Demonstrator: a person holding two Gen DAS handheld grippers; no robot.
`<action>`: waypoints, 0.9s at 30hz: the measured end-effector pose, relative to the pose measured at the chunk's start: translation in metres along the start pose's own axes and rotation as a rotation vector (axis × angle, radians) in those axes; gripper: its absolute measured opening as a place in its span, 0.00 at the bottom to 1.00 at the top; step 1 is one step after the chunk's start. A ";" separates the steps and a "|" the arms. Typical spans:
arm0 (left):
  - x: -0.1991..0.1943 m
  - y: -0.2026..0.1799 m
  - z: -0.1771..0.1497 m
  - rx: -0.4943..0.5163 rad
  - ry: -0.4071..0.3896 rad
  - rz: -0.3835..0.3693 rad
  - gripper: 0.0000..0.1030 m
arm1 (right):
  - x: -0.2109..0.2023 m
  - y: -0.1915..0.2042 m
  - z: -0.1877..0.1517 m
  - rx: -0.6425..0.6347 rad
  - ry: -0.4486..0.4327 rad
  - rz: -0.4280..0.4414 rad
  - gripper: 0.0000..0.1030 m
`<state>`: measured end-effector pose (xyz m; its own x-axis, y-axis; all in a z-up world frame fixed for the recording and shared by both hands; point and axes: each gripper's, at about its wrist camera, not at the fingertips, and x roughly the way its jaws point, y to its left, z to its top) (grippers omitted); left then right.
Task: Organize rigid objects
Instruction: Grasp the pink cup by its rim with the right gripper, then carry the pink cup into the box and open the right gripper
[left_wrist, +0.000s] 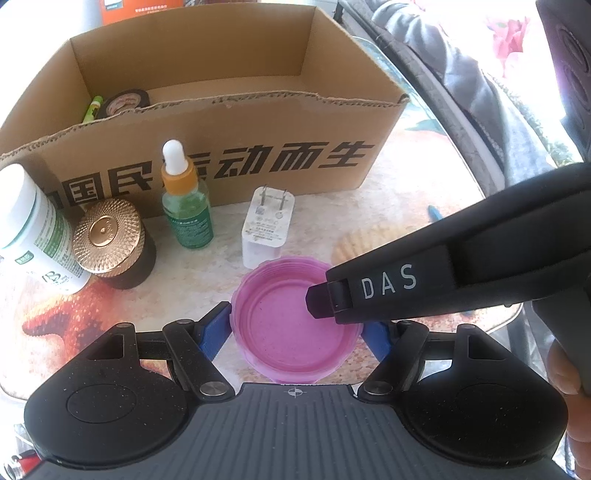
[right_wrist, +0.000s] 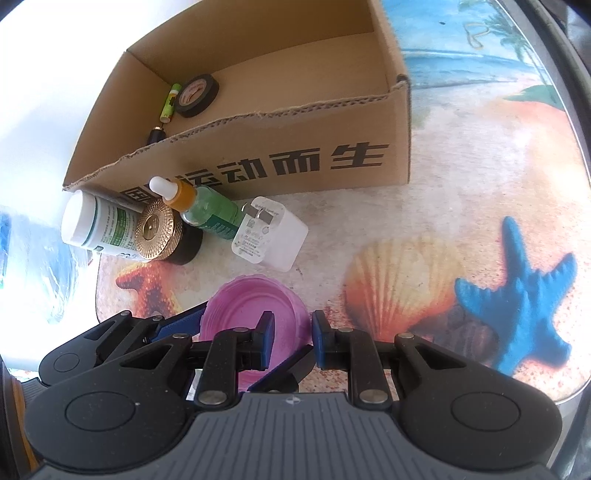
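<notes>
A pink plastic lid (left_wrist: 291, 328) lies open side up on the beach-print tabletop (right_wrist: 424, 221). My left gripper (left_wrist: 297, 328) is shut on it, with one blue finger (left_wrist: 216, 326) against each side. My right gripper (right_wrist: 293, 332) comes in from the right and is shut on the lid's (right_wrist: 251, 306) right rim. One of its fingers (left_wrist: 321, 301) is inside the lid; the other is outside it. Behind the lid stand a white charger plug (left_wrist: 267, 225), a green dropper bottle (left_wrist: 186, 206), a gold-capped dark jar (left_wrist: 110, 243) and a white bottle (left_wrist: 33, 229).
An open cardboard box (right_wrist: 295, 162) stands behind the row. It holds a black tape roll (right_wrist: 197, 94), a green battery (right_wrist: 170, 101) and a small dark item (right_wrist: 157, 134). The table's edge (right_wrist: 576, 384) curves past on the right. A hand (left_wrist: 569, 369) holds the right gripper.
</notes>
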<state>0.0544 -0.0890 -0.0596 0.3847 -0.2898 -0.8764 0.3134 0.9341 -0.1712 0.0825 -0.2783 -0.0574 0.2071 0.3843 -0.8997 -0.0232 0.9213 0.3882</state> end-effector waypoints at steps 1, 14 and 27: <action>-0.001 0.000 0.000 0.004 -0.002 -0.002 0.72 | -0.002 -0.001 0.000 0.003 -0.002 0.001 0.23; -0.045 -0.009 0.014 0.050 -0.051 -0.026 0.72 | -0.054 0.003 0.000 0.041 -0.074 0.024 0.23; -0.107 -0.004 0.049 0.116 -0.146 -0.011 0.72 | -0.120 0.030 0.016 0.065 -0.211 0.103 0.23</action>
<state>0.0543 -0.0722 0.0570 0.5000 -0.3345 -0.7988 0.4130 0.9029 -0.1197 0.0726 -0.2977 0.0652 0.4069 0.4484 -0.7958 0.0070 0.8696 0.4936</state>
